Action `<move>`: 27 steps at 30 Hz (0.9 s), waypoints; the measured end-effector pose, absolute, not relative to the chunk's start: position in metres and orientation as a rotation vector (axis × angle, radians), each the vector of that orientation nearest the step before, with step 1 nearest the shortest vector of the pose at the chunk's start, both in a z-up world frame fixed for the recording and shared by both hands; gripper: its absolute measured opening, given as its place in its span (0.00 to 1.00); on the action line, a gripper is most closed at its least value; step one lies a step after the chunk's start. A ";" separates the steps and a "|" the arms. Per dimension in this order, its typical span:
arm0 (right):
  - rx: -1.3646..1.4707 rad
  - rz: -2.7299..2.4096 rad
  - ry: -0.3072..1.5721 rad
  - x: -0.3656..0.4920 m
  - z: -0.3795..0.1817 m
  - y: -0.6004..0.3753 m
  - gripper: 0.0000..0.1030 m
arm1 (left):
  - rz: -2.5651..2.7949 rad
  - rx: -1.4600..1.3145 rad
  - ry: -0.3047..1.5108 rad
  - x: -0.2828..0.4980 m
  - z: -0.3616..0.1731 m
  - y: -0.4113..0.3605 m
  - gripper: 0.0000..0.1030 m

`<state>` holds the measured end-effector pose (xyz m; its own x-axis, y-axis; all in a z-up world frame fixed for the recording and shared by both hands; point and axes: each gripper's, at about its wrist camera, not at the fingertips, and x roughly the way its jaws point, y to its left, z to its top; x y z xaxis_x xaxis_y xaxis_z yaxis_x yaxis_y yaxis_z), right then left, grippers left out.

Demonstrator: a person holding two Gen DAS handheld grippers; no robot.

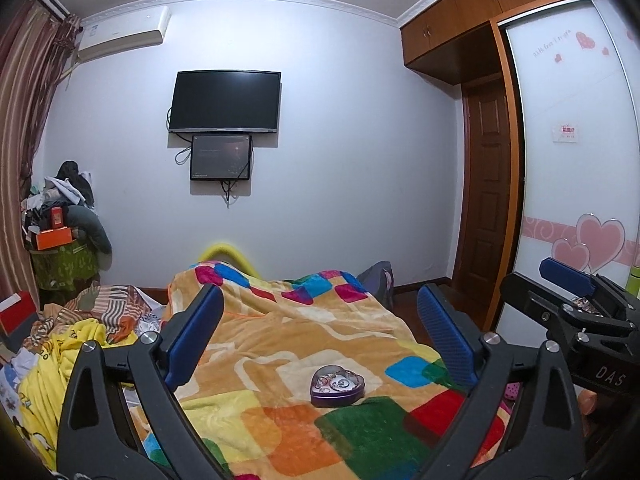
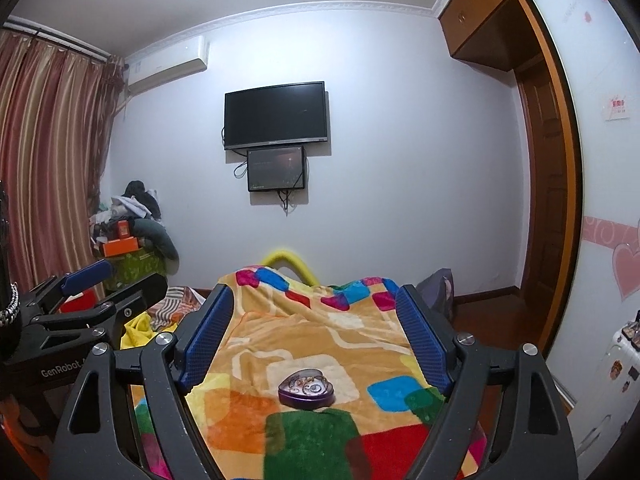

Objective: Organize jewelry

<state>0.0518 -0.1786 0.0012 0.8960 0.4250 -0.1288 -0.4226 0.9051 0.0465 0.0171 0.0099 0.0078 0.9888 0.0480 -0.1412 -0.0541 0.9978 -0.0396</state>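
A purple heart-shaped tin with several pieces of jewelry inside lies open on a colourful patchwork blanket on the bed. It also shows in the right wrist view. My left gripper is open and empty, held above and short of the tin. My right gripper is open and empty too, at about the same height. The right gripper shows at the right edge of the left wrist view; the left gripper shows at the left of the right wrist view.
A pile of clothes and bedding lies left of the blanket. A cluttered stand with an orange box is in the far left corner by the curtain. A TV hangs on the wall. A wardrobe and door stand on the right.
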 end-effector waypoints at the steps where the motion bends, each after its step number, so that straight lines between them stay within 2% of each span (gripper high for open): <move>1: 0.018 0.439 0.139 0.052 0.000 -0.179 0.78 | 0.052 -0.043 0.142 0.018 0.007 0.010 0.95; 27: 0.026 0.440 0.179 0.053 0.001 -0.183 0.78 | 0.046 -0.061 0.176 0.025 0.003 0.009 0.98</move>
<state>0.0531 -0.1834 0.0005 0.8892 0.4261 -0.1665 -0.4215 0.9046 0.0635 0.0249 0.0090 0.0027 0.9835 0.0405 -0.1764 -0.0512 0.9971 -0.0565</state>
